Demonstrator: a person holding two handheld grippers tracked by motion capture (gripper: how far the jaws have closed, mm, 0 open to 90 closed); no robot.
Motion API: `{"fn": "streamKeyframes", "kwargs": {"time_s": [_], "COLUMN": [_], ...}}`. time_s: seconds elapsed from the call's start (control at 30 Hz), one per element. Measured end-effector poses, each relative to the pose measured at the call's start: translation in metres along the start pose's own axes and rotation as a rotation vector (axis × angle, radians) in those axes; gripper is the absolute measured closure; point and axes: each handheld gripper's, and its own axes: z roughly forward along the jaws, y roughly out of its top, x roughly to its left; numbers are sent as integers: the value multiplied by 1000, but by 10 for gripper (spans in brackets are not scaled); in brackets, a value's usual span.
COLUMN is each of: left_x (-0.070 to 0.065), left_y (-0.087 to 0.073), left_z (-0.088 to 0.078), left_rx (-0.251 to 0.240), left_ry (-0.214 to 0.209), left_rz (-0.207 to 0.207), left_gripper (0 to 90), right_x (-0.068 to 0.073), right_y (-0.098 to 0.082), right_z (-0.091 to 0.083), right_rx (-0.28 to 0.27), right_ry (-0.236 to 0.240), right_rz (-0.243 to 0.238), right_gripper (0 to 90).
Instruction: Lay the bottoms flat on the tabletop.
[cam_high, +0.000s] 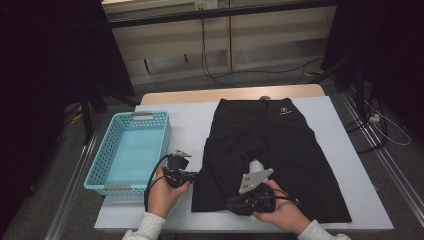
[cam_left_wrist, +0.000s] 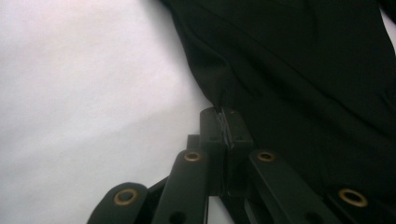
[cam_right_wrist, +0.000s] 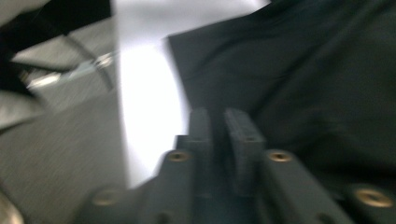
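My left claw (cam_left_wrist: 223, 122) has its two jaws pressed tight together, pinching the edge of the black shorts (cam_left_wrist: 303, 70) where the fabric meets the white table cover (cam_left_wrist: 84, 93). In the high view that claw (cam_high: 192, 176) sits at the left hem of the near leg, and my left hand (cam_high: 162, 192) wraps its body, so the tips themselves are hard to pick out against the dark cloth.

My right claw (cam_right_wrist: 219, 126) is blurred in its own view. A narrow gap shows between the jaws, and I see no cloth caught between them; the pads seem to rest just above the shorts (cam_right_wrist: 303, 84) near their edge. In the high view this claw (cam_high: 240, 206) is black on black over the near hem, half covered by my right hand (cam_high: 282, 207), with only the grey three-cornered plate standing out clearly.

The shorts (cam_high: 270, 150) lie flat on the cover (cam_high: 185, 120), waistband at the far side and legs toward me; one small white logo shows near the waist. The hem beneath my right hand is hidden.

I count two claws, two hands, one pair of shorts and one light blue basket (cam_high: 95, 172), which stands on the left of the table, just beside my left claw.
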Motion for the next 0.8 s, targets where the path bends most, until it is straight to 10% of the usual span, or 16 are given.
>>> {"fn": "streamKeyframes", "kwargs": {"time_s": [0.3,0.8], "left_x": [0,1], "left_y": [0,0], "left_z": [4,4], "left_rx": [-9,-11], "left_ry": [21,28], "left_rz": [7,6], "left_gripper": [885,885], "right_x": [-39,-59], "right_y": [-11,-14], "right_z": [-20,-21], "right_rx": [-21,-17], "right_ry": [-334,-396], "right_rz": [167,233], "right_gripper": [634,563]}}
